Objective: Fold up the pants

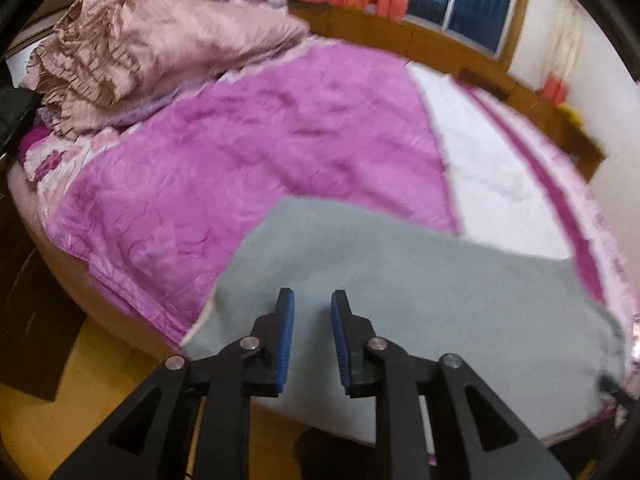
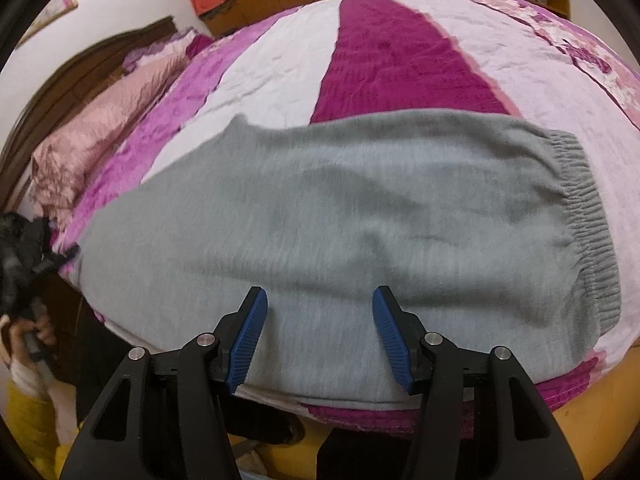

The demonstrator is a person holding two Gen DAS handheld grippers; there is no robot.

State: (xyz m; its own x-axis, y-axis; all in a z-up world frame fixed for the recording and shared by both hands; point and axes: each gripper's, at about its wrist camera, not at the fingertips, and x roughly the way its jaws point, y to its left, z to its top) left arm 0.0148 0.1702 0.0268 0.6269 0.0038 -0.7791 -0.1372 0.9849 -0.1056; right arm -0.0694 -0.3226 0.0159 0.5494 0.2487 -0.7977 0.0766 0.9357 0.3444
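Grey pants (image 2: 340, 216) lie flat on bed (image 2: 280, 80), folded lengthwise, waistband (image 2: 580, 216) at 3 o'clock in right wrist view. Left gripper (image 1: 313, 300): fingers slightly apart, nothing betw. them, above pants' end. Right gripper (image 2: 319, 300): fingers wide apart, above pants' near edge, no cloth gripped. Pink pillow (image 1: 132, 52) at 10 o'clock, well apart from pants.
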